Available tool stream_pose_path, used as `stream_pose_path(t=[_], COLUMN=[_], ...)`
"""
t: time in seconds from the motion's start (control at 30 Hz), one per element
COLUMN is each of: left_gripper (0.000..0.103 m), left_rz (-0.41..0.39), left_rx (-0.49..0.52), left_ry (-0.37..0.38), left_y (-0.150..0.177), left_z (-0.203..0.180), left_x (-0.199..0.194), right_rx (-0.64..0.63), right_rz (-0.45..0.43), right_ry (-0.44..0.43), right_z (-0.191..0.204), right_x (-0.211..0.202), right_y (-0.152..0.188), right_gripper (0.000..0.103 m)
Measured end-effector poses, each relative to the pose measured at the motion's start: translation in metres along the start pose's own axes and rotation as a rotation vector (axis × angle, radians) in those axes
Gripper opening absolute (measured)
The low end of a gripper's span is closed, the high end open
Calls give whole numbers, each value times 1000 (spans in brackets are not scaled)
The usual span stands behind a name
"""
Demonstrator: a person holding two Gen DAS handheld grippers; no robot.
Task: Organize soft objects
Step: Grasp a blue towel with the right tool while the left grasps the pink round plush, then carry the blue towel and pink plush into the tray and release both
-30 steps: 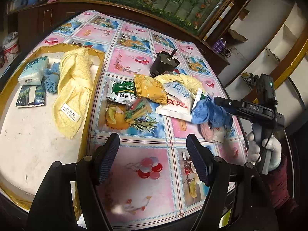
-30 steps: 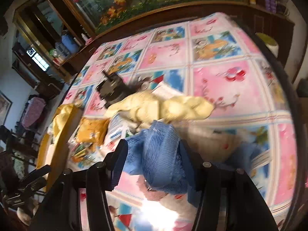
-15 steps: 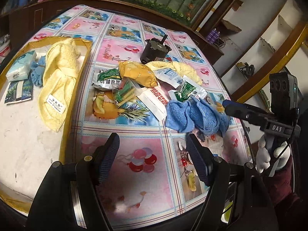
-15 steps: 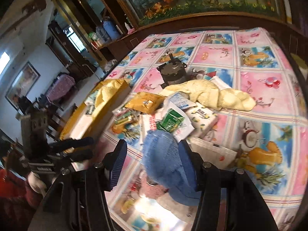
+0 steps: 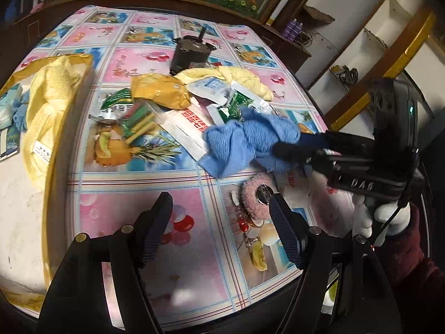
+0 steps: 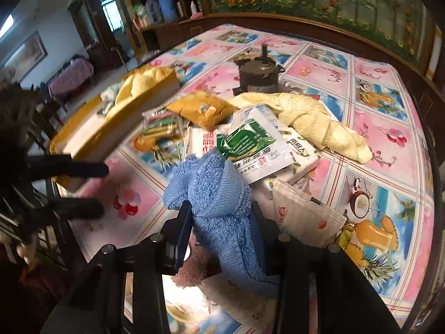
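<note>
One blue towel (image 6: 222,208) hangs pinched in our right gripper (image 6: 222,222), whose jaws just closed on it, above the table's (image 5: 155,58) near-right edge w/ packets (image 6: 258,144) beside. Our left gripper (image 5: 219,214) is spread, holding nothing, over the near edge.

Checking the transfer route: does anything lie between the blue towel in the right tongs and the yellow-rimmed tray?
Yes. Snack packets cover the tablecloth between the blue towel and the tray; carried above them, nothing visible blocks it.
</note>
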State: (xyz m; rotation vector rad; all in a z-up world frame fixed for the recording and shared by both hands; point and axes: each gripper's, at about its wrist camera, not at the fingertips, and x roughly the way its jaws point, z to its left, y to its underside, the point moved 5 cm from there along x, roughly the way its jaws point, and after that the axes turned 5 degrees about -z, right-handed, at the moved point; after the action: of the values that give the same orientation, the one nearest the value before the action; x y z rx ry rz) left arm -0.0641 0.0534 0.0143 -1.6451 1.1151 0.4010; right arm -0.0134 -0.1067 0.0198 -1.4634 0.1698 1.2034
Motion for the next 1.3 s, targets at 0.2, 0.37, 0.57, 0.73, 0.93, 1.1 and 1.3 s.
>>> stream_pose_path(t=[0.2,0.37,0.57,0.73,0.93,1.1,1.3], left_gripper=[72,72,45,43,43,43,43], left_rz=[42,68,47,15,-67,-155,-266], left_rx=[116,215,270,166,65,-19,-87], left_ry=[11,-66,-63,-33,4,5,-104], left_y=[6,8,10,4,-11,-28,-35], left_z=[-41,-52,-53,-35,-9,23,77], left_x=[36,71,78,63,23,-25,-83], right_rx=[205,286,297,277,218,214,201], right_rz=[-95,-143,-199,-229,-262,-285,-261], right_ry=[-40,-45,-64,-98,-123,-245,-420], right_z=[-44,-62,-62,-46,-18,18,83], right_x=[-33,-48,-62,-69,-75,-74,-48], right_y=[5,11,2,-11,-35,-62,-105], right_gripper=[39,39,39,39,39,39,39])
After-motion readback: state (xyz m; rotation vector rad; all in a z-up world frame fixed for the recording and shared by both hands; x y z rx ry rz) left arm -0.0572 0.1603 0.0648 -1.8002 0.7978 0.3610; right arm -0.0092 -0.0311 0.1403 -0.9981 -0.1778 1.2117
